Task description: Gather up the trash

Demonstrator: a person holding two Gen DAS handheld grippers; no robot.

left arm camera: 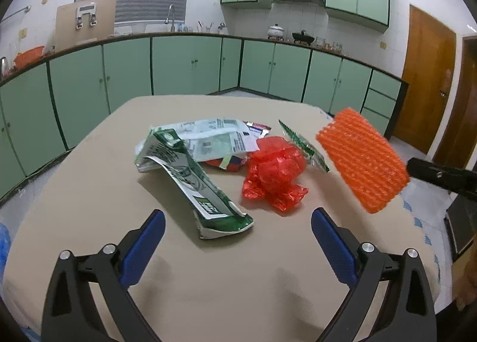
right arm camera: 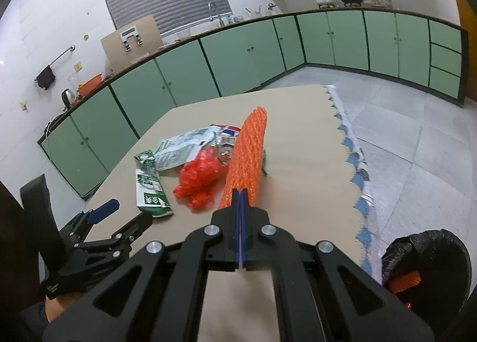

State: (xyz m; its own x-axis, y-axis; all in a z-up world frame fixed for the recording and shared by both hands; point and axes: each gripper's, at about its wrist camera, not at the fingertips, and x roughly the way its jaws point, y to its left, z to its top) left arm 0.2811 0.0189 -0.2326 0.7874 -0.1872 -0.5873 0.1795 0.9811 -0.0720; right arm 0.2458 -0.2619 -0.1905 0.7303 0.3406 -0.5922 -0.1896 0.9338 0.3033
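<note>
Right tongs (right arm camera: 242, 193) pinch orange foam net (right arm camera: 247, 157); left tongs (left arm camera: 238, 222) spread; only right view shows bin (right arm camera: 429, 255).

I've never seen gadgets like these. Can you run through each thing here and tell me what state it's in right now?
Right gripper: shut on the orange foam net.
Orange foam net: lifted off the table, held at one end.
Left gripper: open, empty.
Green carton: flattened, lying on the table.
Red plastic bag: crumpled, on the table.
Bin: open, black liner, something orange already inside.
</note>
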